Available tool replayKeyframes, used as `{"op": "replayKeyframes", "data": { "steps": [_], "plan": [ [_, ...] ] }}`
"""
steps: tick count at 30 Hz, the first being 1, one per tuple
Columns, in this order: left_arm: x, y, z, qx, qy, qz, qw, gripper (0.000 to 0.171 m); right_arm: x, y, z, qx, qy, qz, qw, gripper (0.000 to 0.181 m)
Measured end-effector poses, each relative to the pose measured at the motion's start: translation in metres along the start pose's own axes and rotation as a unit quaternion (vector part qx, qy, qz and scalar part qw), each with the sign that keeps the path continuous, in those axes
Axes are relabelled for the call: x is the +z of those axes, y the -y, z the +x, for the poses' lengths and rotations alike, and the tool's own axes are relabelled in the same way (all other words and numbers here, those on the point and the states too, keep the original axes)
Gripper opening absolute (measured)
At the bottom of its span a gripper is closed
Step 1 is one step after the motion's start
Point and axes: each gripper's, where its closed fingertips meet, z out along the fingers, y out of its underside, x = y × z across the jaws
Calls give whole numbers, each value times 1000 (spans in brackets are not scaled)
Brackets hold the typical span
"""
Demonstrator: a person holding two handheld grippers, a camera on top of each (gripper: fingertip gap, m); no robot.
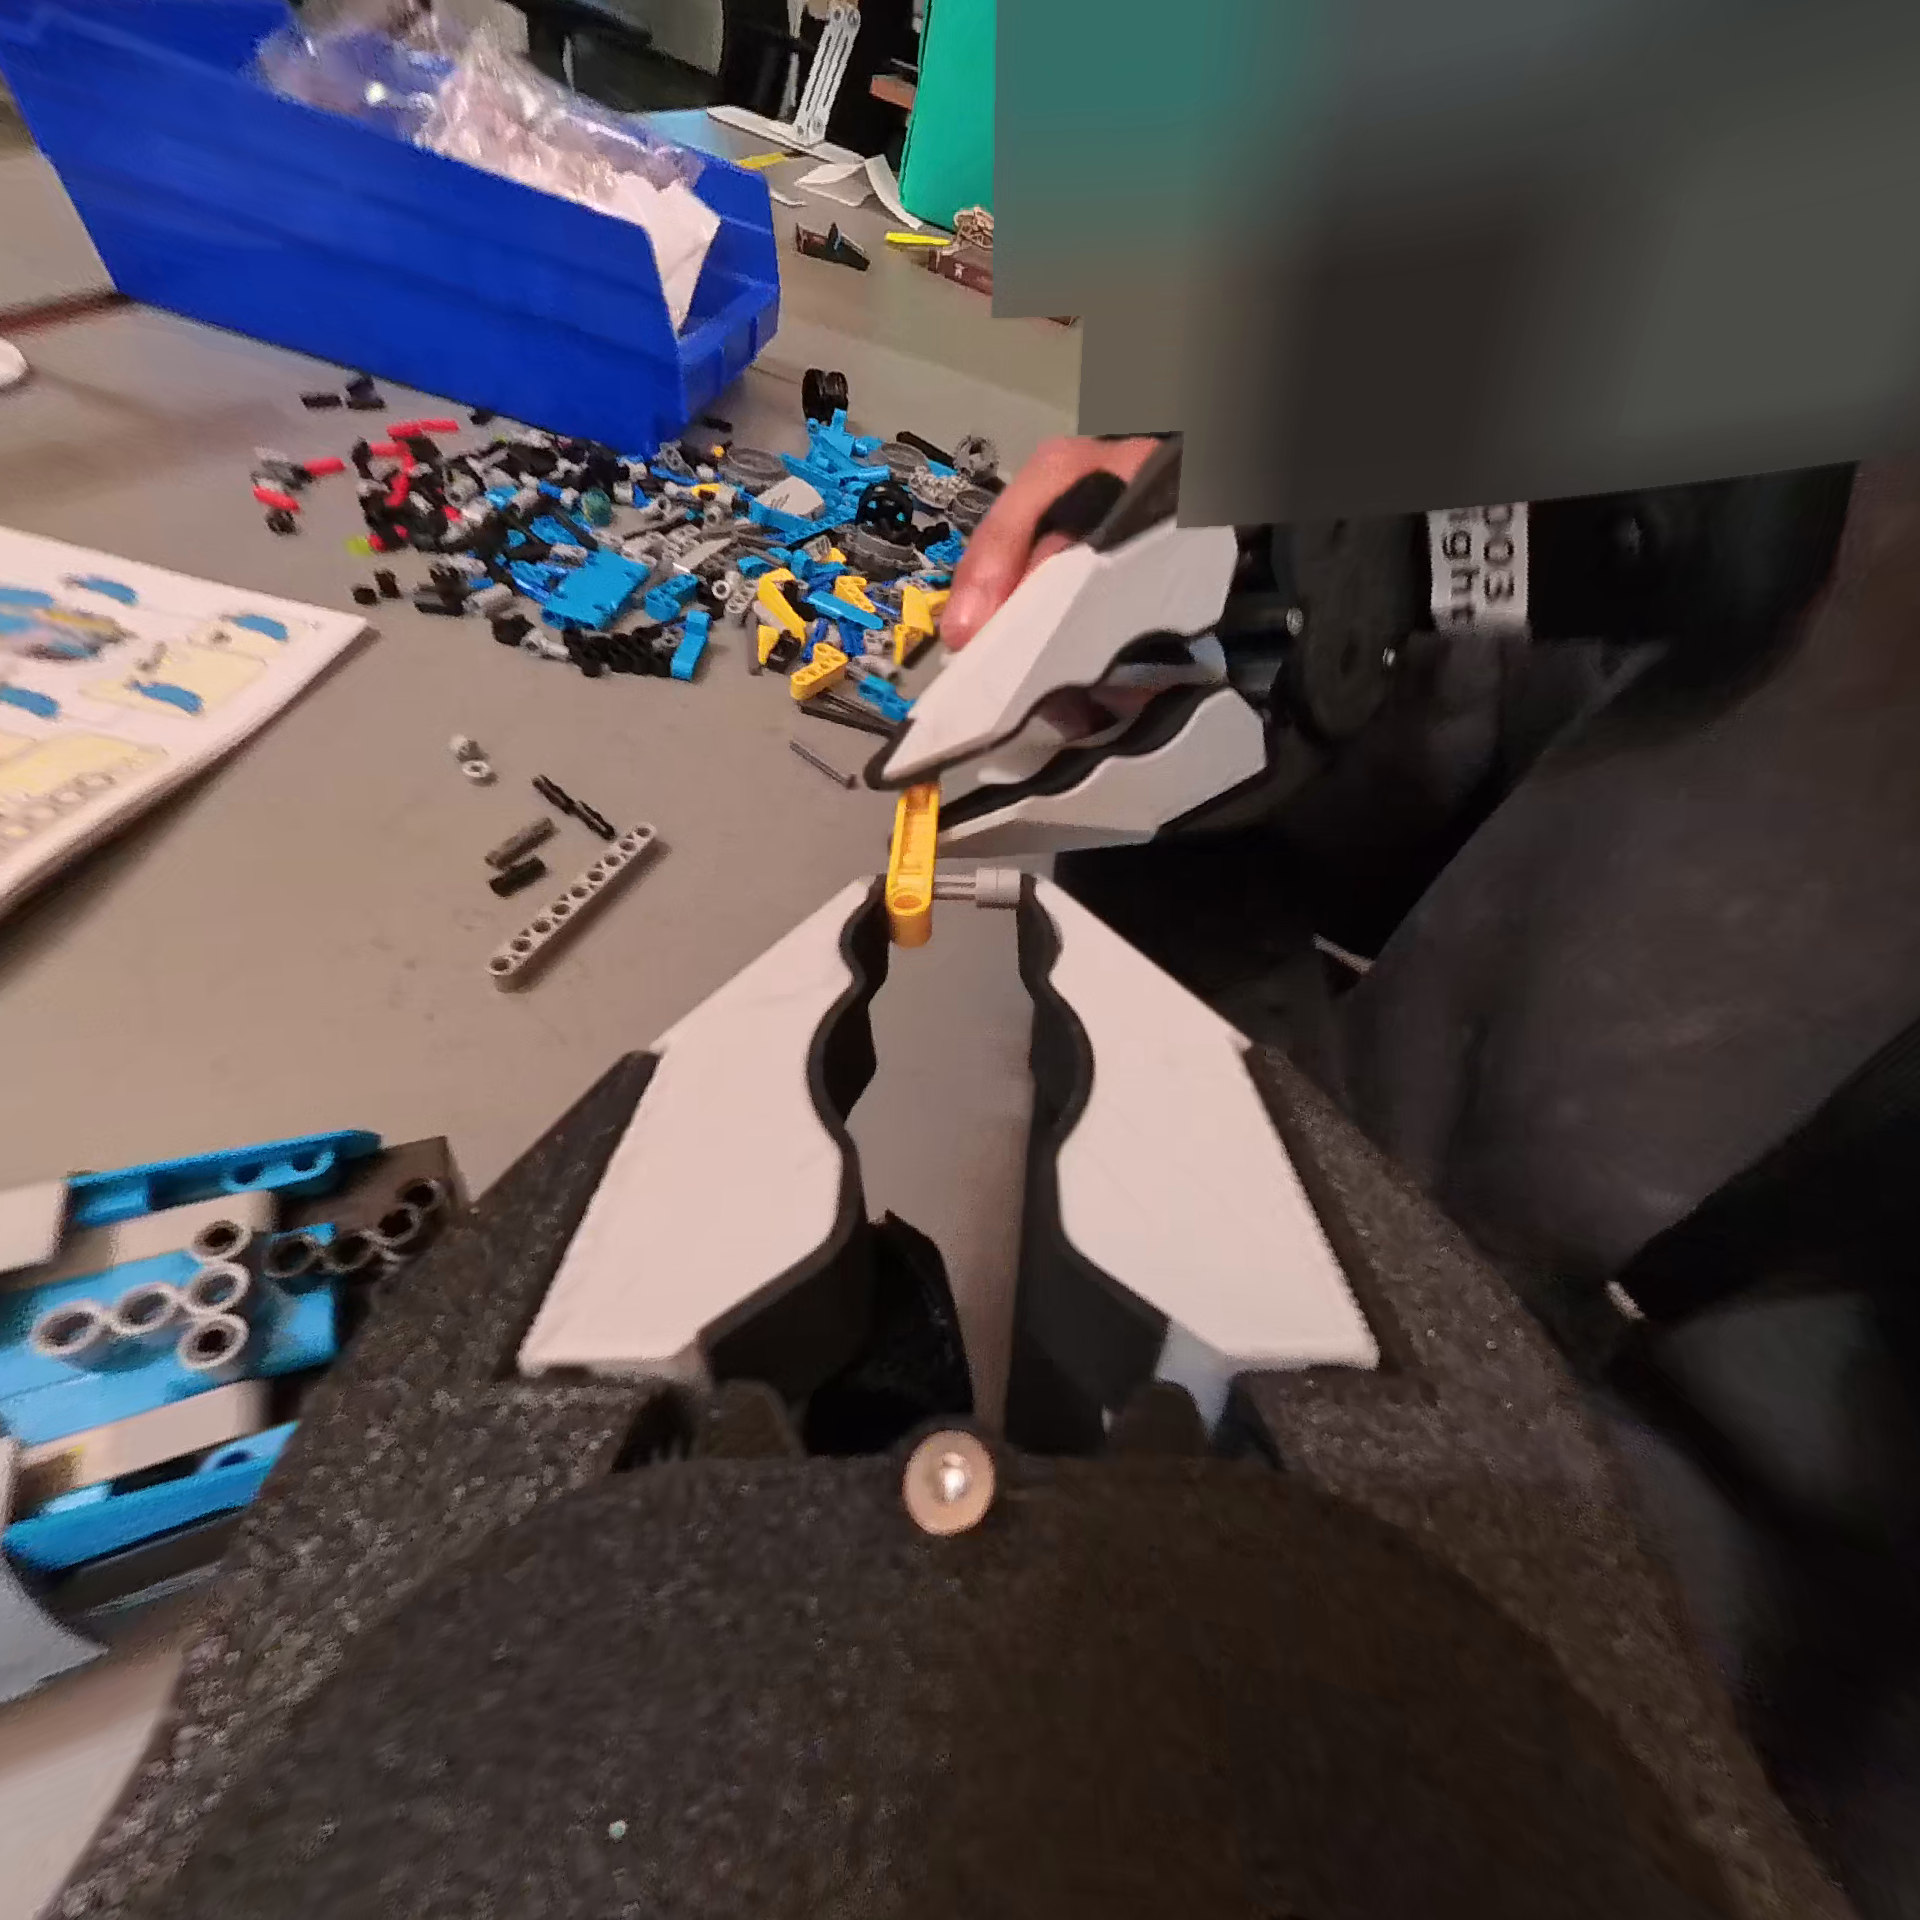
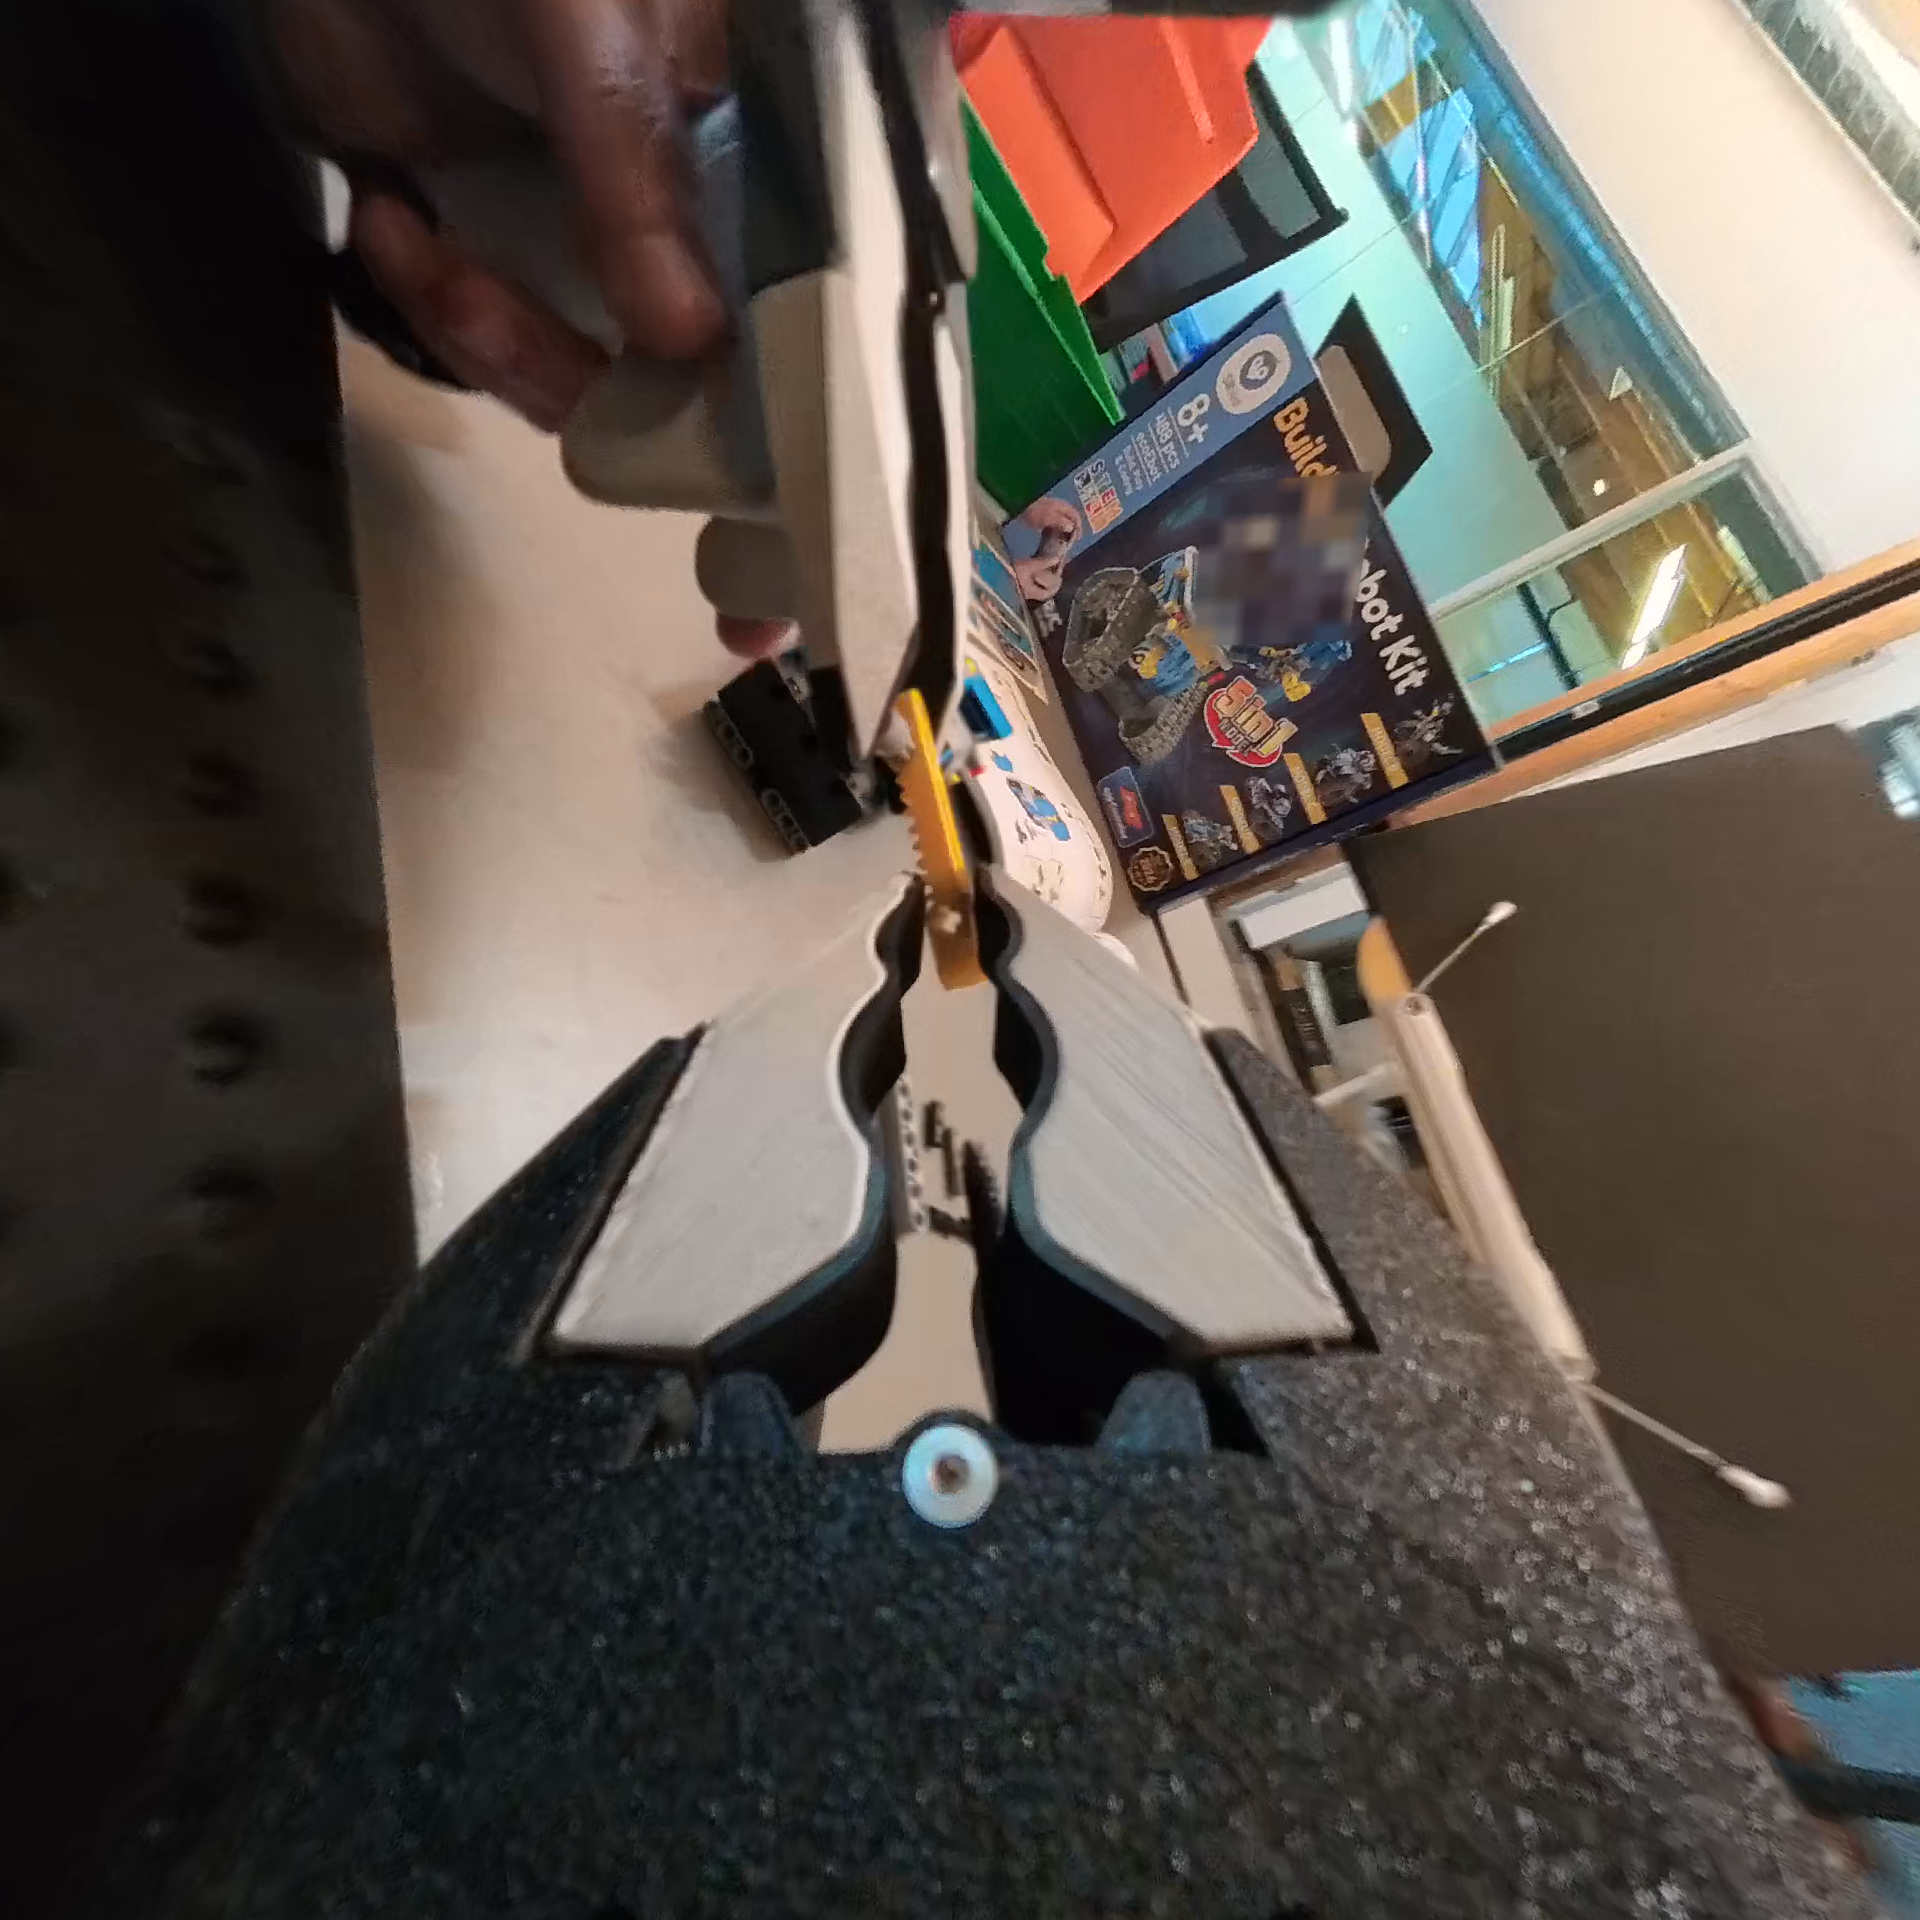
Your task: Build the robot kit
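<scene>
The yellow beam (image 1: 913,862), a slim plastic building piece with a hole at its end, looks light, stiff and slippery, best pinched across its flat sides. The right hand-held gripper (image 1: 920,798) clamps its upper end just above the grey bench (image 1: 312,935). The left hand-held gripper (image 1: 951,894), jaws part open, brackets its lower end and a grey pin (image 1: 987,890) beside it, grip uncertain.

The left gripper (image 1: 951,894) is held level, its jaws part-closed with a narrow gap at the tips. The right gripper (image 1: 914,795) is brought in from the far right, tip to tip with it, its jaws nearly closed. A hand (image 1: 1013,545) is seen wrapped behind the right gripper.
</scene>
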Motion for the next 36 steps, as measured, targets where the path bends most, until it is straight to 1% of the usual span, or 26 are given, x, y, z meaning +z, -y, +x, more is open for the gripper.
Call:
{"op": "replayKeyframes", "data": {
  "steps": [1, 2, 3, 4, 5, 6, 7, 9, 10, 11, 12, 14, 17, 19, 20, 21, 24, 26, 28, 31, 36],
  "plan": [
    [-1, 0, 1, 23, 6, 0, 1000, 24, 0, 2, 1, 38, 3, 11, 999, 11],
    [-2, -1, 2, 47, 12, -3, 999, 24, -1, 2, 2, 87, 9, 16, 996, 17],
    [-3, -2, 2, 72, 19, -9, 997, 24, -1, 2, -1, 143, 39, 19, 989, 23],
    [-3, -4, 3, 97, 25, -13, 995, 24, -2, 3, -10, 207, 97, 21, 973, 31],
    [-3, -5, 5, 119, 28, -15, 992, 24, -2, 6, -19, 272, 159, 25, 949, 46],
    [-3, -6, 8, 134, 27, -16, 990, 24, -3, 9, -23, 327, 203, 31, 922, 54],
    [-3, -7, 10, 143, 22, -16, 989, 24, -5, 11, -25, 363, 237, 39, 900, 48],
    [-3, -8, 13, 154, 19, -19, 988, 24, -11, 15, -23, 401, 277, 57, 871, 30],
    [-2, -8, 15, 153, 11, -18, 988, 24, -12, 16, -21, 408, 279, 64, 867, 19],
    [-2, -8, 16, 149, 7, -17, 989, 24, -13, 14, -19, 405, 272, 65, 871, 12],
    [-2, -10, 17, 152, 5, -21, 988, 24, -13, 14, -21, 398, 272, 61, 874, 11],
    [-2, -15, 22, 160, -14, -28, 987, 24, -17, 16, -31, 381, 301, 56, 873, 8],
    [-4, -14, 29, 147, -42, -19, 988, 22, -23, 21, -34, 363, 317, 68, 873, 6],
    [-3, -17, 29, 150, -44, -25, 987, 24, -23, 20, -36, 351, 318, 63, 878, 7],
    [-2, -19, 28, 148, -44, -29, 988, 21, -23, 19, -38, 347, 319, 59, 880, 7],
    [-1, -21, 28, 146, -44, -34, 988, 24, -23, 17, -40, 341, 320, 52, 882, 7],
    [1, -28, 27, 136, -49, -49, 988, 24, -22, 14, -45, 320, 320, 34, 891, 7],
    [2, -31, 28, 137, -54, -58, 987, 24, -24, 13, -48, 314, 326, 30, 891, 7],
    [2, -34, 31, 134, -69, -65, 986, 23, -27, 15, -52, 319, 344, 32, 883, 7],
    [1, -37, 34, 130, -83, -73, 985, 23, -28, 17, -56, 318, 356, 30, 878, 8],
    [1, -40, 33, 124, -88, -83, 985, 23, -28, 15, -60, 315, 361, 21, 878, 8]
  ]
}}
